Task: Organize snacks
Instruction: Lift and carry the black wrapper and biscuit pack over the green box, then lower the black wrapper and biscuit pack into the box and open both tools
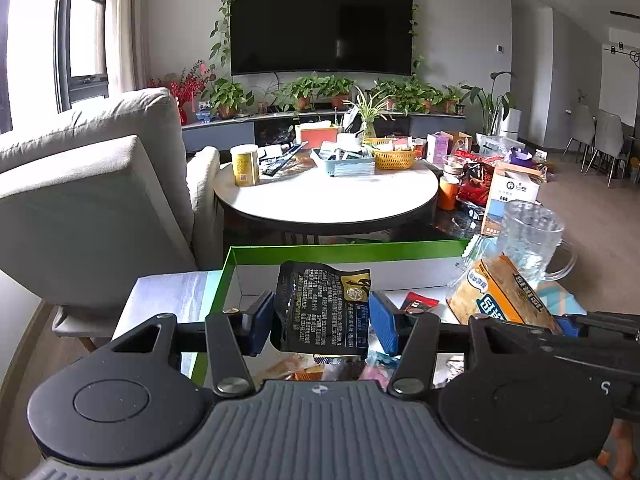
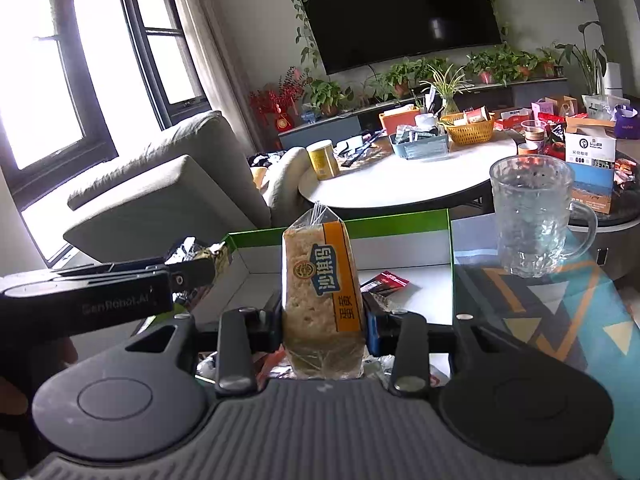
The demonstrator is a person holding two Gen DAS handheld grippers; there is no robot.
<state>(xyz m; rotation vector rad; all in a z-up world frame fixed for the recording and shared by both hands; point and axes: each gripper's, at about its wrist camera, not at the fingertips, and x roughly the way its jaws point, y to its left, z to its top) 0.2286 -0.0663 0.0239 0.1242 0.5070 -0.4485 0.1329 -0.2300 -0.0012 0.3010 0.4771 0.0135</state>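
My left gripper [image 1: 322, 314] is shut on a black snack packet [image 1: 324, 312] with small white print, held upright over the green-rimmed white box [image 1: 344, 250]. My right gripper [image 2: 324, 326] is shut on a clear-wrapped cake bar with an orange and blue label [image 2: 322, 292], held upright over the same box [image 2: 400, 224]. In the left wrist view the cake bar [image 1: 496, 294] and right gripper sit at the right. In the right wrist view the left gripper and its packet [image 2: 204, 258] sit at the left. A small red packet [image 2: 386, 282] lies inside the box; several more snacks lie below the grippers.
A clear glass mug [image 2: 532, 216] stands on the patterned mat right of the box. Beyond is a round white table [image 1: 324, 196] with a yellow can, baskets and boxes. A grey sofa [image 1: 92, 188] is at the left.
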